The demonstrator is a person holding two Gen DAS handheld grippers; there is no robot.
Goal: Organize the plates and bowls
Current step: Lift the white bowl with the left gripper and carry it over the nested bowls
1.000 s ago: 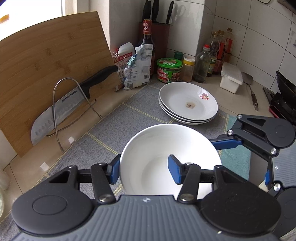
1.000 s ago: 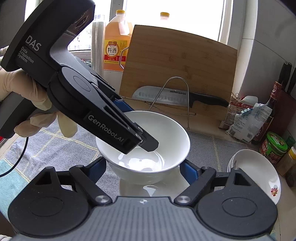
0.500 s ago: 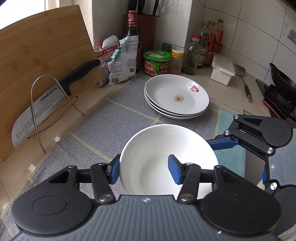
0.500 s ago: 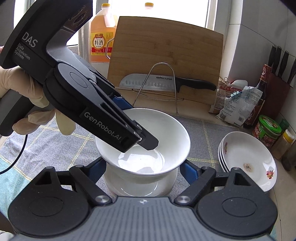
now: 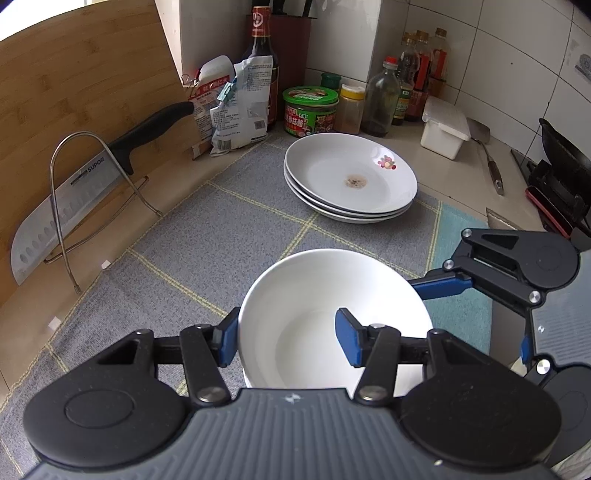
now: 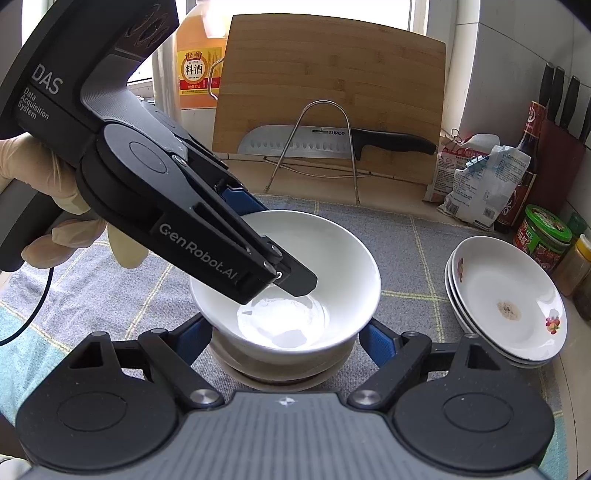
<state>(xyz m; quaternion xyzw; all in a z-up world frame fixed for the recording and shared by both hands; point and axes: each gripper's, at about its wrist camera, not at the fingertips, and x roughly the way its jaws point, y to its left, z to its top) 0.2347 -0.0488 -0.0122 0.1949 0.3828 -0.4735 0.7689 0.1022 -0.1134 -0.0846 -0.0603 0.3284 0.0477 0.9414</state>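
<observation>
While your left hand-held gripper [image 5: 286, 341] pinches the rim of the white bowl [image 6: 291, 280] over the bowl below [image 6: 280, 369], near the stacked plates [image 5: 351, 177], a crooked release could chip or tip it. Your right hand-held gripper [image 6: 284, 341] sits half-open around both, gripping nothing, so a nudge could skid them across the worktop [image 5: 207, 236].

Lower bowl [image 6: 280, 369] mostly hidden under the upper bowl [image 6: 325, 258], only its rim showing; left gripper [image 6: 258, 254] outer finger behind the bowl wall; knife block [image 5: 291, 22] cropped by top edge; bottle labels [image 5: 402, 103] too small to read.
</observation>
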